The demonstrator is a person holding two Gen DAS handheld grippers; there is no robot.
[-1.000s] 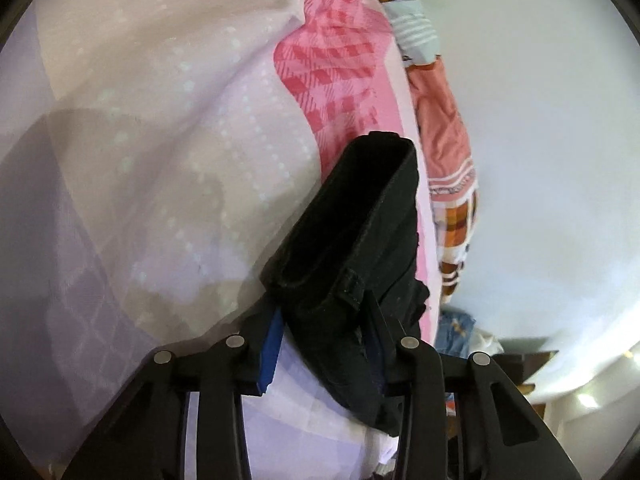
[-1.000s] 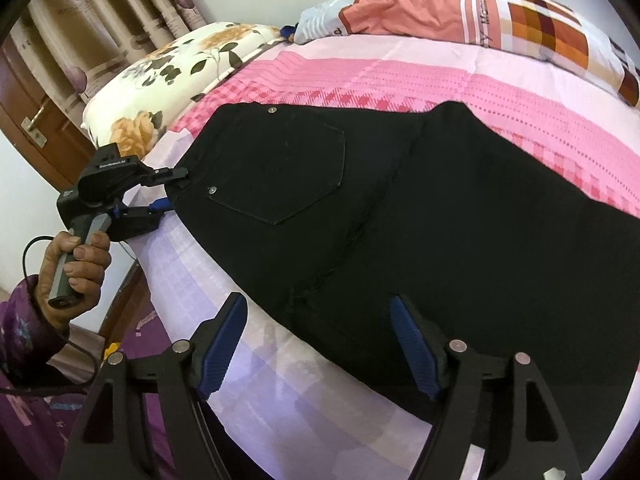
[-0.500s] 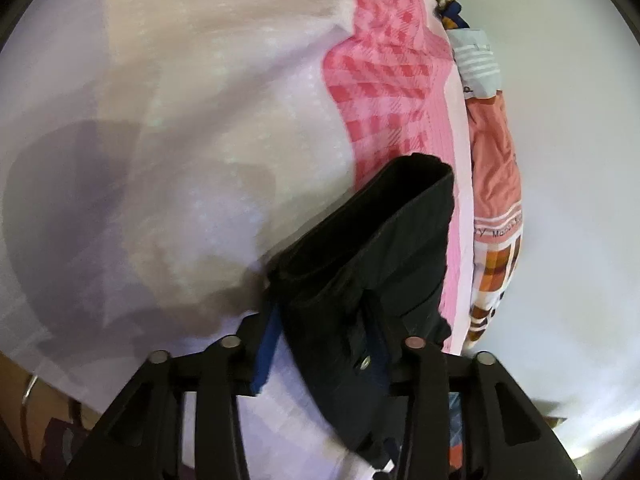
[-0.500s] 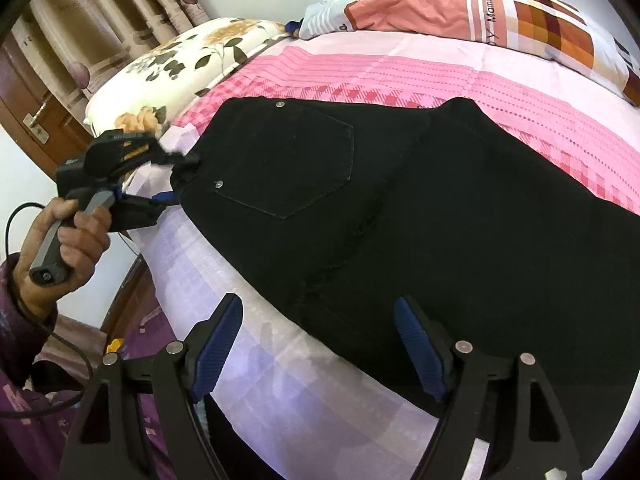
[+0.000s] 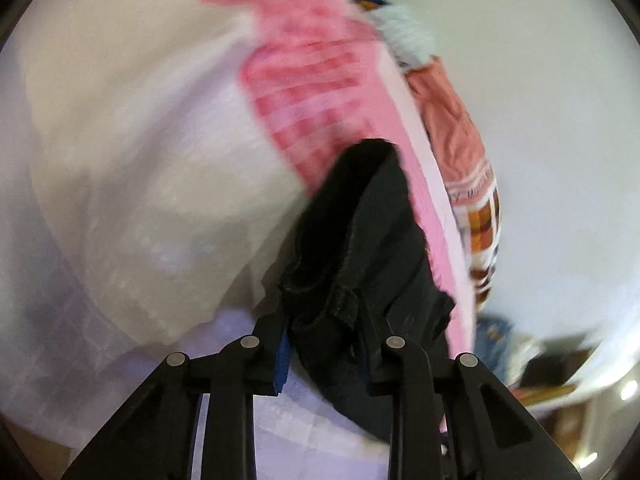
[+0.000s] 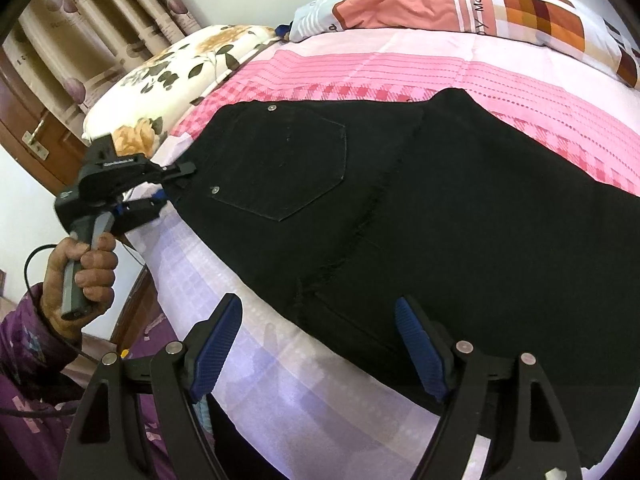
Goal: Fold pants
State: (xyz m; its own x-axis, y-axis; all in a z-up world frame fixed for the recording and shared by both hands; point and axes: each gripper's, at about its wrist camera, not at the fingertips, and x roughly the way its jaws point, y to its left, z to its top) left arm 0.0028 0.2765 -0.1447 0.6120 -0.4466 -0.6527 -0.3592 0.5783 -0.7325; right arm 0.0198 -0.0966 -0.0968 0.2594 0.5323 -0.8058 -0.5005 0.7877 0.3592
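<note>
Black pants lie spread on the pink and lilac bed sheet, back pocket up, waistband toward the left. In the left wrist view my left gripper is shut on the pants' waistband corner. It also shows in the right wrist view, held by a hand at the bed's left edge. My right gripper is open and empty, with its blue pads either side of the pants' near edge around the crotch, a little above the bed.
A floral pillow lies at the head of the bed. A folded orange and checked quilt lies along the far edge by the wall. Curtains and a wooden door stand at the left.
My left gripper has kept hold of the waistband and shifted with it; its view is blurred by motion. My right gripper has stayed open, moving slightly closer to the pants.
</note>
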